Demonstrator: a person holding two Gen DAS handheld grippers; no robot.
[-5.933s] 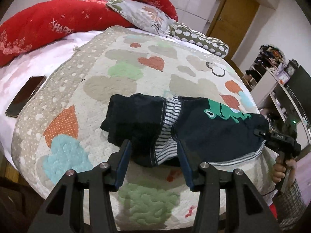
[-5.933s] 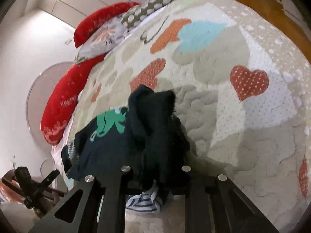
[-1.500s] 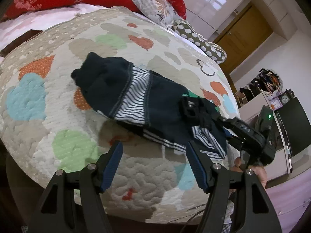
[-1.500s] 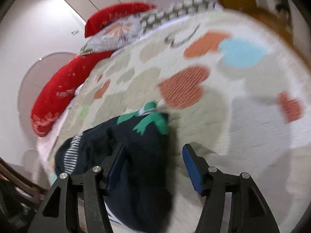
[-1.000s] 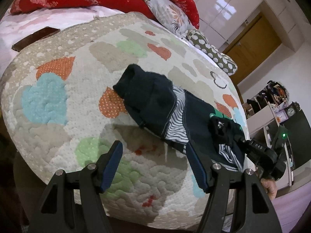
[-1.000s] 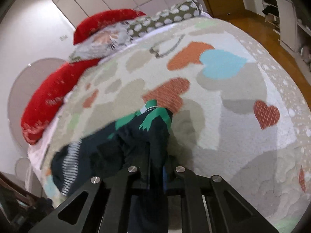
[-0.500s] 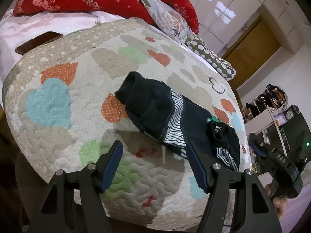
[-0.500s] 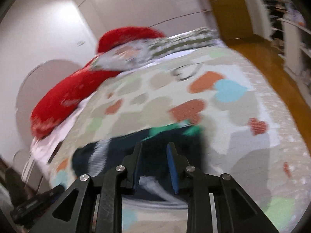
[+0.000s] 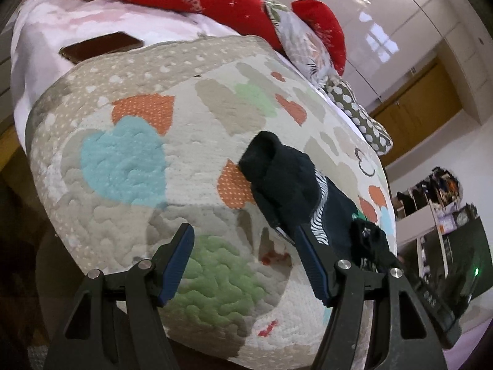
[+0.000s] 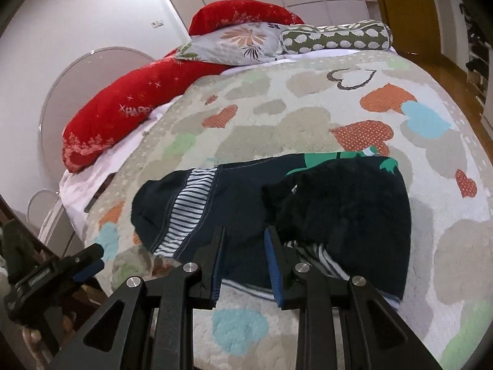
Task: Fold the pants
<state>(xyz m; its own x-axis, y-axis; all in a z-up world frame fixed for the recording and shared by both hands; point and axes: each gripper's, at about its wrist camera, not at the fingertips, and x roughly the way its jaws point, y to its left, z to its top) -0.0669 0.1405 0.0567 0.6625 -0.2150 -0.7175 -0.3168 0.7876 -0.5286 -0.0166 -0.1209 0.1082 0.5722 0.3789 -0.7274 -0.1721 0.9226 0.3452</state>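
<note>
Small dark navy pants with striped white bands and a green frog print lie folded over on the heart-patterned quilt. Their right half is doubled over into a dark bundle. My right gripper hovers at the near edge of the pants, jaws partly open and empty. My left gripper is wide open and empty, pulled back off the bed's near edge; the pants lie just beyond its right finger. The left gripper also shows in the right wrist view.
Red pillows, a floral pillow and a dotted bolster line the head of the bed. A dark phone lies on the pink sheet at the left. Shelves and a wooden door stand beyond the bed's right side.
The right gripper, shut on the pants' end a second ago, has let go and drawn back to the near edge with its jaws parted. The left gripper has backed away, staying open.
</note>
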